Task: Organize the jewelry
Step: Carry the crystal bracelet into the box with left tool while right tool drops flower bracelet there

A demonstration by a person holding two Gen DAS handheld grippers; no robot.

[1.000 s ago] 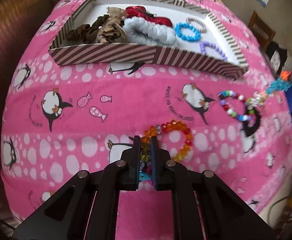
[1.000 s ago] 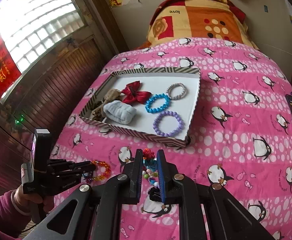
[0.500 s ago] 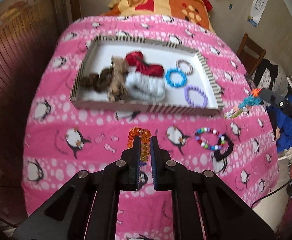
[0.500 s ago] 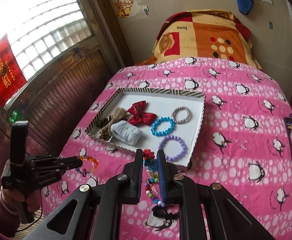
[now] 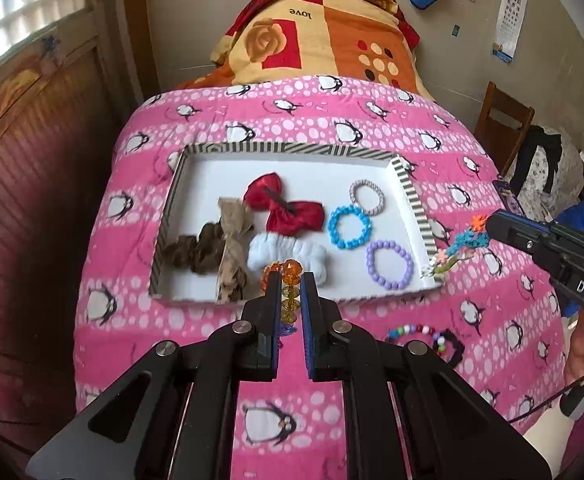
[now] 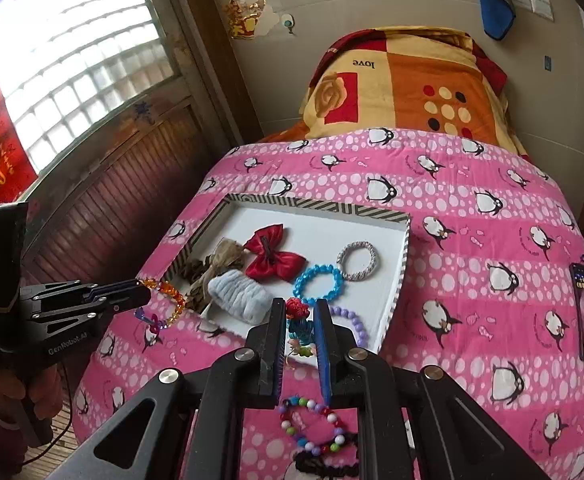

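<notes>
A: Amber bead bracelet [image 5: 290,280] pinched in left gripper [image 5: 290,292], dangling clear of the penguin blanket [image 5: 372,136], near the striped tray [image 5: 292,148].

B: Right gripper [image 6: 297,320]?

A: Clamped on a turquoise-and-red beaded piece [image 6: 298,320], lifted the same way. Likely both bound for the tray's bracelets. Multicolour bracelet [image 6: 312,426] remains on the blanket.

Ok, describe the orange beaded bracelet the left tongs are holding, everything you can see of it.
The orange beaded bracelet is a loop of faceted, translucent amber and orange beads that look like glass or plastic, with a few purple and pink beads at its lower end. It hangs in the air, pinched in the shut left tongs, drooping below the tips beside the near left corner of the striped tray. Only the tongs appear to touch it.
</notes>
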